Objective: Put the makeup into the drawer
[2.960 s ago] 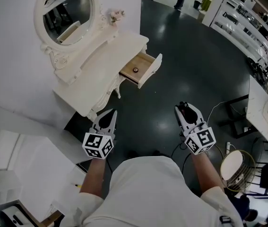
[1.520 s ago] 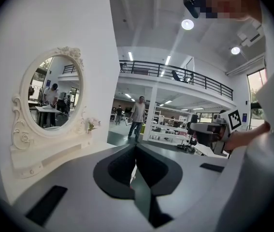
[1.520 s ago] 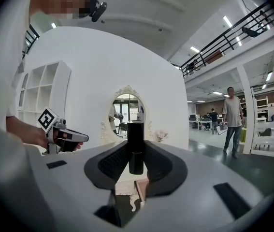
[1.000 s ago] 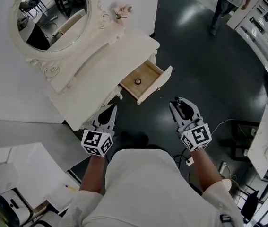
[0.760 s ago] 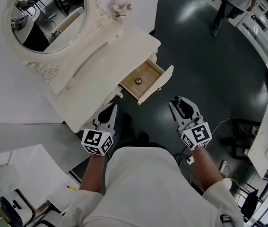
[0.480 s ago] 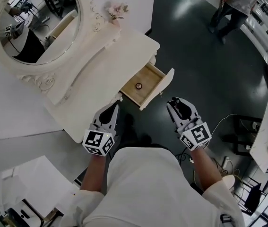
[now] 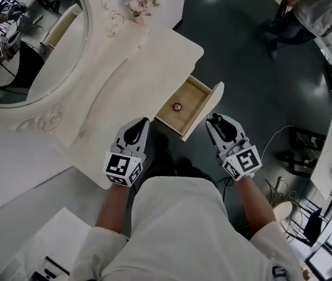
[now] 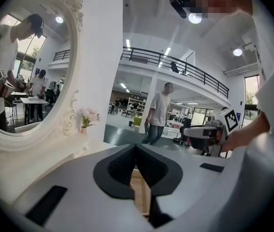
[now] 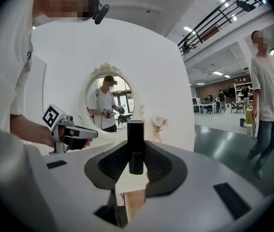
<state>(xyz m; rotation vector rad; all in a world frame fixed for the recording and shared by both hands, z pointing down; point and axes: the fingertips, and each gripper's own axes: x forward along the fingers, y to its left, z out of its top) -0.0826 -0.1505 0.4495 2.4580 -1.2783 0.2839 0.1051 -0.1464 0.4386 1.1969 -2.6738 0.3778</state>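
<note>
In the head view the cream dressing table (image 7: pixel 136 69) has its wooden drawer (image 7: pixel 196 96) pulled open. My right gripper (image 7: pixel 214 120) is just right of the drawer front, shut on the makeup, a black tube (image 9: pixel 136 146) that stands upright between the jaws (image 9: pixel 136 153). The left gripper (image 7: pixel 140 124) hovers over the table's front edge, left of the drawer, with its jaws shut and nothing in them (image 8: pixel 136 148). Bare drawer wood (image 8: pixel 140 197) shows below its tips. A small dark ring-like thing (image 7: pixel 177 106) lies in the drawer.
An oval mirror (image 7: pixel 25 45) and a small flower vase (image 7: pixel 139 4) stand at the back of the table. A person (image 7: pixel 318 10) stands on the dark floor at the upper right. Cables (image 7: pixel 277 139) lie to the right, near furniture (image 7: pixel 329 157).
Both grippers have moved forward to the dressing table. The right one, still holding the black tube, now sits beside the open drawer's front; the left one is now over the table's edge.
</note>
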